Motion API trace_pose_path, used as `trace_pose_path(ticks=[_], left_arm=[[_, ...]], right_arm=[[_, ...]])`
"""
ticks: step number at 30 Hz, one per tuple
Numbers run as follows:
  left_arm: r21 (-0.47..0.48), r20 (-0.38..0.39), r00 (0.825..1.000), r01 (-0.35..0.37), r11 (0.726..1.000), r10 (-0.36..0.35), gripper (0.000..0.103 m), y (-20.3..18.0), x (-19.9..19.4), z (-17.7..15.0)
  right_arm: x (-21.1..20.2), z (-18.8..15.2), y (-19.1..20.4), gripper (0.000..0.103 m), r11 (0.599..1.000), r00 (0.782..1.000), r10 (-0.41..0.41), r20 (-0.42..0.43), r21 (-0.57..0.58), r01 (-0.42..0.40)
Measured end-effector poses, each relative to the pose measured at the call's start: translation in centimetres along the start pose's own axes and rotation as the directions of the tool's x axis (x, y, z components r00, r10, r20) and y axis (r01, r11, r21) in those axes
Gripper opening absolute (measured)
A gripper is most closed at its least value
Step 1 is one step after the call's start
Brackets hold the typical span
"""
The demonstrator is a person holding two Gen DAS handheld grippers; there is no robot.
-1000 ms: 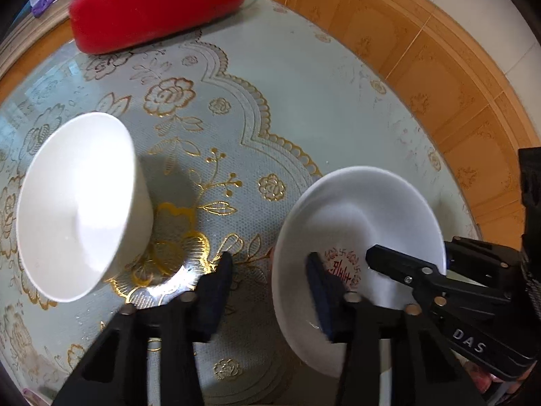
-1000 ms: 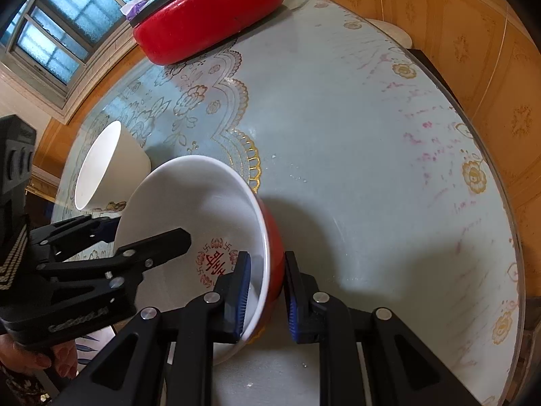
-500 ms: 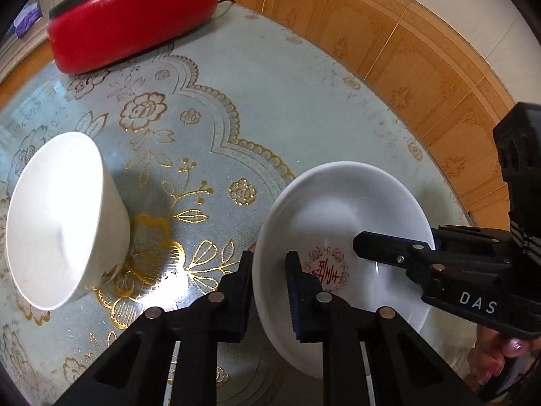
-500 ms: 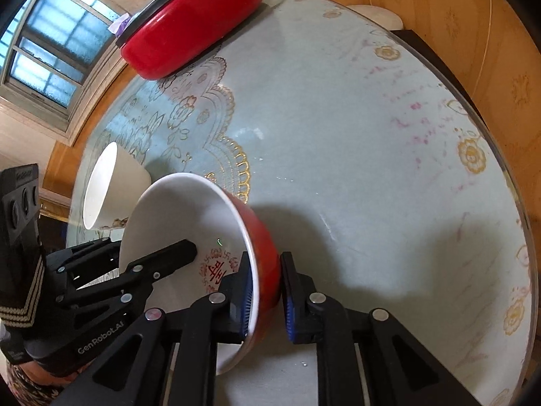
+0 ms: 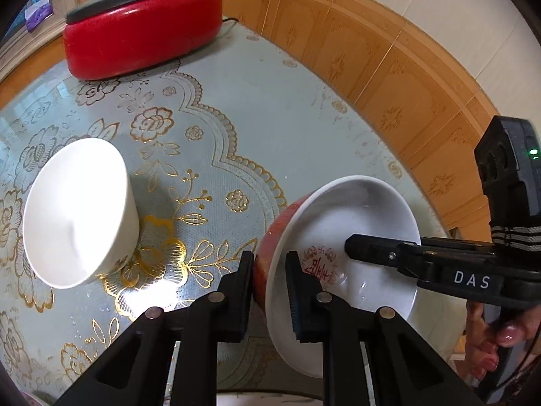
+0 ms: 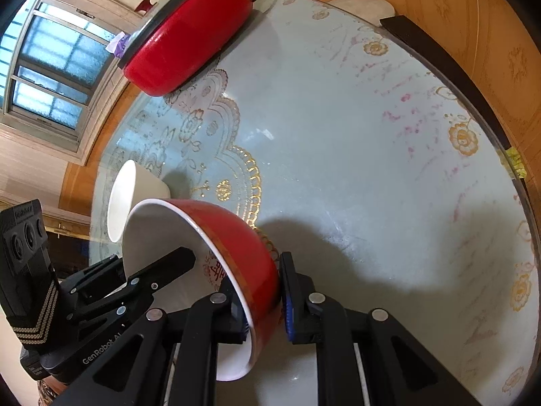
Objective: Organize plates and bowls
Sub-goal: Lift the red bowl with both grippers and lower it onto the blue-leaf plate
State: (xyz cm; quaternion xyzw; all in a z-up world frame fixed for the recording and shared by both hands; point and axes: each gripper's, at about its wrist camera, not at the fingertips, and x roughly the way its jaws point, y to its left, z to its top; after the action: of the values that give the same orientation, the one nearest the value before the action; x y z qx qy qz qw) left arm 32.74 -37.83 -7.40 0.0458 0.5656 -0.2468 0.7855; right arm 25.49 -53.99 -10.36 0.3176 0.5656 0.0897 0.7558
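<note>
Altogether, two bowls are on view, and no plate can be made out. One is a red bowl [image 5: 341,237] with a white inside and a red emblem printed at its bottom; the other is a plain white bowl [image 5: 79,211].

Two grippers hold the red bowl together. The left gripper [image 5: 268,270] has its jaws narrow and pressed on the rim, one finger against the red outer wall and one finger inside on the white. The right gripper [image 6: 262,299] grips the opposite part of the rim in the same manner, its jaws also narrow, one blue pad [image 6: 287,304] on the red outside and the other finger inside. In the right wrist view the red bowl [image 6: 236,253] is strongly tilted, its opening turned toward the left gripper [image 6: 169,267], above the table [image 6: 355,155] at the near edge; whether it touches the cloth I cannot tell.

The white bowl [image 6: 130,199] stands on the table, well apart from the red one, on the gold flower pattern of the pale blue tablecloth [image 5: 236,128].

One red electric cooker [image 5: 142,30] with a grey lid sits at the far side of the table. One window [image 6: 50,67] shows in the right wrist view. Some fingers of a hand [image 5: 490,335] around the right gripper's handle are seen at the edge of the left wrist view.
</note>
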Motion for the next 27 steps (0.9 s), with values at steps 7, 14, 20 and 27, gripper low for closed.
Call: trace_pose_path(ticks=[7, 14, 20, 27], left_arm=[[-0.023, 0.039, 0.999, 0.007, 1.0, -0.006, 0.019, 0.1, -2.3, -0.4], [-0.039, 0.102, 0.995, 0.001, 0.999, 0.003, 0.019, 0.4, -6.0, -1.5], [-0.068, 0.16, 0.987, -0.008, 0.998, 0.019, 0.019, 1.3, -9.3, -3.6], [-0.102, 0.171, 0.984, -0.022, 0.995, 0.039, 0.019, 2.5, -11.4, -7.5]], right_arm=[[-1.5, 0.2, 1.5, 0.016, 1.0, 1.0, 0.012, 0.022, -0.027, -0.011], [-3.5, -0.5, 4.4, 0.016, 0.995, 0.999, 0.039, 0.033, -0.089, -0.036], [-4.1, -1.8, 6.9, 0.016, 0.988, 0.997, 0.071, 0.018, -0.136, -0.068], [-3.4, -4.4, 8.9, 0.016, 0.98, 0.996, 0.089, -0.019, -0.178, -0.091]])
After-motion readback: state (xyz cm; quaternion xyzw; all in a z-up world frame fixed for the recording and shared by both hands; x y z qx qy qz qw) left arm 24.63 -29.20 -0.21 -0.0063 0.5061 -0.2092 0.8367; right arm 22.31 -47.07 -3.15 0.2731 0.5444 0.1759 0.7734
